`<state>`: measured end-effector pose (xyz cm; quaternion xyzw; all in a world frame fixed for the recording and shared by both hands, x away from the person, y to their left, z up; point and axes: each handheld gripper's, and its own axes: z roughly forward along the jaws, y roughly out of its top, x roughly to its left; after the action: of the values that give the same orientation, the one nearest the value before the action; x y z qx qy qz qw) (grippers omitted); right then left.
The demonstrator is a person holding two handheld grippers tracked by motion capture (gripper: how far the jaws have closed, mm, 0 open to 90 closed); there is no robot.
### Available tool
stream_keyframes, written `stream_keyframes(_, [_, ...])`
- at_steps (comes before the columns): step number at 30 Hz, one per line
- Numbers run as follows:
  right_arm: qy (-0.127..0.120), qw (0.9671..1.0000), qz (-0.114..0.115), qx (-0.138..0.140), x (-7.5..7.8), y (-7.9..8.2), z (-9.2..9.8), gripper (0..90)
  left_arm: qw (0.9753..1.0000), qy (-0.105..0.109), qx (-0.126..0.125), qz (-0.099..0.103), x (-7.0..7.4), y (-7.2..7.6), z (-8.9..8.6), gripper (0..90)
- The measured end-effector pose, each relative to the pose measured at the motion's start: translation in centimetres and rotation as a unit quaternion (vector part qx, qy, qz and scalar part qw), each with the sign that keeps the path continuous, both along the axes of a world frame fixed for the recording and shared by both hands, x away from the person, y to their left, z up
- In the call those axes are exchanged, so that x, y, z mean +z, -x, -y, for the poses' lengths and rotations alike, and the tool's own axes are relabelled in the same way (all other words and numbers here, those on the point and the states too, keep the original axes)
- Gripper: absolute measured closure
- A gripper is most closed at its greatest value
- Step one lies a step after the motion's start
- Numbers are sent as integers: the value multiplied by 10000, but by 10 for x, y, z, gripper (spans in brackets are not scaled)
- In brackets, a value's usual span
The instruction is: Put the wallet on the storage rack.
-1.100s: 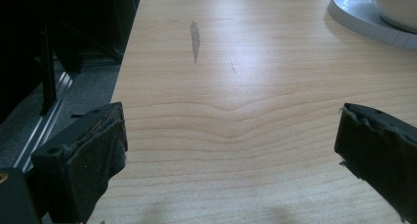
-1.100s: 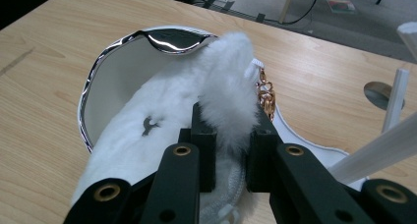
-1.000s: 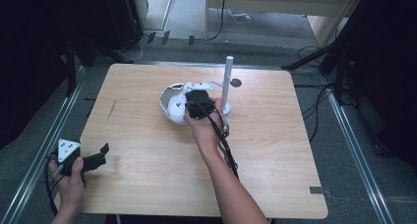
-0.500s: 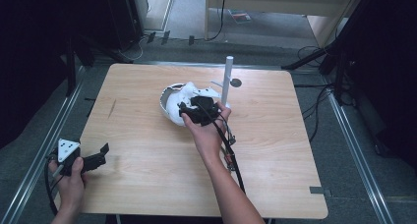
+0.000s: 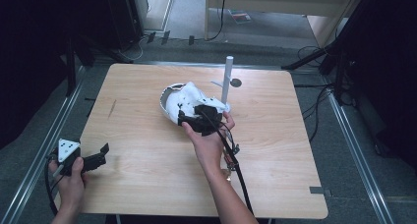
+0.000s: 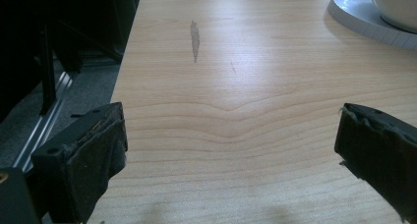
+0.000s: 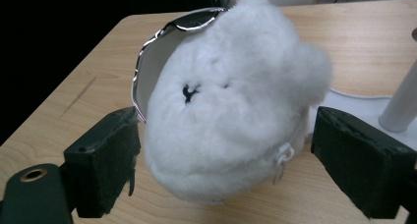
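A pale wooden desk (image 5: 147, 184) with a light grain stands on a grey floor (image 5: 354, 150), with metal rails along both sides and dark equipment and cables behind it. A short dark scuff (image 6: 194, 35) marks the wood near the far left.

On the desk there is one white fluffy plush toy (image 7: 231, 111), one white round dish with a shiny metal rim (image 7: 147, 62), and one white upright post on a flat white base (image 5: 227, 81). There are two claws, one in each hand.

The plush toy lies near the middle of the desk, against the dish and just beside the post's base. The right claw (image 7: 226, 150) is spread wide, its black padded jaws standing on either side of the toy, not pressed against it. The left claw (image 6: 231, 150) is also spread, holding nothing, low over bare wood near the desk's front left corner, well apart from the toy.

The high view shows both forearms, the trailing cable and the whole post. The right gripper view brings out the toy's small dark stitched mark and a small white clasp at its lower edge. The left gripper view catches the rim of the white base at its top right corner.
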<state>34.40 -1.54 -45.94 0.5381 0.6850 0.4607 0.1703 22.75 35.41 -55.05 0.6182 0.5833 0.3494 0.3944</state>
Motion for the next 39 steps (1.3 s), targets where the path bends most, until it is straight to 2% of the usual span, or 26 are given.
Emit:
stream_keyframes(6, [-163,9994,-280,-145,-16,-2,0,111,10000,4,1,3,0,0,0,1])
stream_keyframes(10, [-351,9983,-469,-46,-23,-7,-3,143,10000,6,0,2,0,0,0,1])
stream_keyframes(11, [-515,9972,-536,87,-25,-9,-5,192,10000,7,0,3,0,0,0,1])
stream_keyframes(13, [-533,9973,-511,47,-25,-10,-7,251,10000,6,-2,2,0,0,0,1])
stream_keyframes(14, [-533,9973,-511,47,-25,-10,-7,251,10000,6,-3,1,0,0,0,1])
stream_keyframes(15, [-588,9973,-435,-31,-24,-10,-7,322,10000,7,-2,1,0,0,0,1])
stream_keyframes(17, [-614,9972,-412,-74,-23,-10,-7,358,10000,8,-6,-3,0,0,0,1])
stream_keyframes(18, [-712,9969,-302,-137,-20,-10,-5,471,10000,7,-8,-4,0,0,0,1])
stream_keyframes(19, [-712,9969,-302,-137,-20,-10,-5,471,10000,7,-9,-3,0,0,0,1])
stream_keyframes(20, [-768,9968,-174,-168,-16,-9,-3,548,10000,5,-9,-6,0,0,0,1])
stream_keyframes(21, [-768,9968,-174,-168,-16,-9,-3,548,10000,4,-6,-1,0,0,0,1])
stream_keyframes(24, [-832,9963,-14,-190,-7,-8,-2,629,10000,-7,-2,-9,0,0,0,1])
stream_keyframes(30, [-714,9973,22,-145,2,-13,-3,685,10000,-5,4,-10,0,0,0,3])
stream_keyframes(32, [-536,9985,-14,-133,8,-16,-5,716,10000,-4,-1,-15,0,0,0,3])
stream_keyframes(34, [-468,9988,-28,-121,9,-17,-7,722,10000,0,-4,-12,0,0,0,3])
stream_keyframes(36, [-217,9996,-120,-119,12,-21,-12,743,10000,0,-8,-14,0,0,0,3])
stream_keyframes(39, [-81,9997,-177,-149,12,-23,-14,751,10000,1,-9,-12,0,0,0,4])
